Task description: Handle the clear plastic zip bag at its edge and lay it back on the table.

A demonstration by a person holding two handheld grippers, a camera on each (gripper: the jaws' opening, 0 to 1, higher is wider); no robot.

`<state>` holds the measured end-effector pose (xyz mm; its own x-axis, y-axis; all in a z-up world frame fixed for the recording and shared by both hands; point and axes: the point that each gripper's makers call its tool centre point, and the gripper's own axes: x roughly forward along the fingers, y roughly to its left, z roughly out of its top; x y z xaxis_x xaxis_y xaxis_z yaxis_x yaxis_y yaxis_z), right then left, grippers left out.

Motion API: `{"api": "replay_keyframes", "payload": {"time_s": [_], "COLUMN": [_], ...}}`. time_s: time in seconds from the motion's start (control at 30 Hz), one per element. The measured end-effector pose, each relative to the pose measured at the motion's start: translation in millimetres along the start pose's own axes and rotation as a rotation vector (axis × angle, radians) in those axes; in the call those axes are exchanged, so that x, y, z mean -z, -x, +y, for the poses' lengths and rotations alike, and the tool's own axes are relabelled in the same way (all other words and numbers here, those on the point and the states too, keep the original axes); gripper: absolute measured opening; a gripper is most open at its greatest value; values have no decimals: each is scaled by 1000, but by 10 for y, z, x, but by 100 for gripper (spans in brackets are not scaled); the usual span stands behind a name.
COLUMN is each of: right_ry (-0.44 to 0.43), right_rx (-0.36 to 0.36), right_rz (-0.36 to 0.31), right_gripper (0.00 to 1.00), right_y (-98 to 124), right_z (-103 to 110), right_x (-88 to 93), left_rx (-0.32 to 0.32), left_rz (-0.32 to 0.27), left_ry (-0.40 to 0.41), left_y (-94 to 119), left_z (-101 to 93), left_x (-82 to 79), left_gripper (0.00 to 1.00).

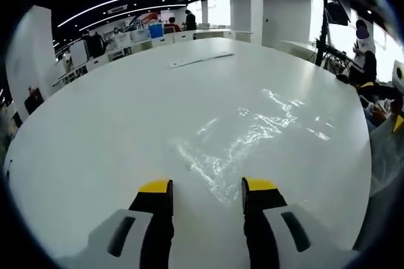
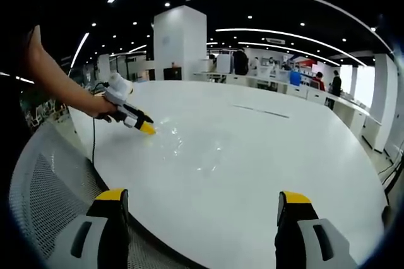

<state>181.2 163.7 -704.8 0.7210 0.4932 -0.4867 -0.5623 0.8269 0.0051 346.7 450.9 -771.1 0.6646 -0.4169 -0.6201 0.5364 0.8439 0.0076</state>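
The clear plastic zip bag (image 1: 252, 133) lies flat and crinkled on the white table (image 1: 126, 105), just ahead of my left gripper (image 1: 207, 187). That gripper is open, its yellow-tipped jaws apart over the table with nothing between them. In the right gripper view the bag (image 2: 189, 146) glints near the table's near edge, and the left gripper (image 2: 146, 127), held by a person's hand, hovers at the bag's left edge. My right gripper (image 2: 201, 201) is open wide, well back from the bag, near the rim of the table (image 2: 303, 155).
A thin long strip (image 1: 201, 60) lies far across the table. A mesh chair back (image 2: 50, 180) sits below the table edge at left. A person (image 1: 365, 54) stands at the right beside a tripod. Desks and people fill the far background.
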Motion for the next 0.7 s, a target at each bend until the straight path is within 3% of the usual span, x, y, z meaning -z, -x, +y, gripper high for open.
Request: {"api": "replay_keyframes", "payload": {"time_s": [0.17, 0.33, 0.43, 0.6, 0.7], "right_ry": [0, 0, 0, 2, 2], "right_rx": [-1, -3, -2, -4, -5], "right_rz": [5, 9, 12, 15, 16], "right_gripper": [98, 98, 98, 98, 98], "right_y": [-1, -1, 1, 3, 3], "right_z": [-6, -2, -1, 4, 0], "right_x": [16, 25, 30, 36, 44], "left_rx": [-7, -1, 2, -9, -6], "left_rz": [-13, -17, -23, -16, -21], "left_ry": [8, -16, -15, -33, -39], "left_y": [-23, -26, -28, -41, -46], "left_z": [-7, -92, -158, -109, -115], "left_x": [-6, 8, -2, 26, 14], "left_gripper": [38, 25, 22, 8, 6]}}
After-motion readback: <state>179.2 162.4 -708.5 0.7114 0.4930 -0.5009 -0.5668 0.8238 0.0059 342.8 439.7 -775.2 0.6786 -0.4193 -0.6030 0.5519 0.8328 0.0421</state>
